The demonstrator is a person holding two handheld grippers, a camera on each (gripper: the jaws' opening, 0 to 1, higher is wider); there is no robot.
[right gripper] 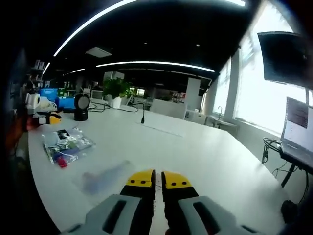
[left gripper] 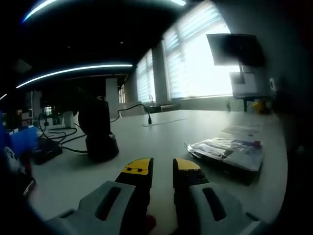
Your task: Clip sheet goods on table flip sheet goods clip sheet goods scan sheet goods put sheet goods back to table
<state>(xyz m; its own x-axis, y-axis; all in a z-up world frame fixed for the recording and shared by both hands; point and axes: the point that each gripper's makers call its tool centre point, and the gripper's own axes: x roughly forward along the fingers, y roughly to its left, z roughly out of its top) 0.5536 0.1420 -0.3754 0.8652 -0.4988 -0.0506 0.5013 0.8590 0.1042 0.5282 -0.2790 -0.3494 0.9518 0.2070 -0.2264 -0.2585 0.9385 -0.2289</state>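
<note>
While nothing is held, risks run as follows, left to right across the table.

Scanner [left gripper: 99, 129]: dark, upright, left of the left gripper's line in the left gripper view; cables [left gripper: 58, 134] trailing beside it. Risk: snagging a cable on the way to the scan step, toppling the unit.

Left gripper [left gripper: 163, 169]: hovering low over the white table [left gripper: 146, 142]; yellow-tipped jaws parted by a clear gap, empty. Risk: too shallow an approach, jaw tips scraping the tabletop instead of sliding under the packet edge.

Sheet goods [left gripper: 229, 152]: flat, clear-wrapped packet lying on the table, right of the left gripper and ahead of it; in the right gripper view [right gripper: 66, 143] lying well to the left, near the table edge. Risk: thin, slick wrap; likely to slide away under a one-sided push, or to fold and slip out during the flip if clipped only at a corner.

Right gripper [right gripper: 158, 180]: over bare tabletop, well apart from the packet; jaws nearly together, only a thin slit between them, gripping nothing. Risk: no room to admit the packet edge unless opened first; a nudge toward the table edge possible.
</note>
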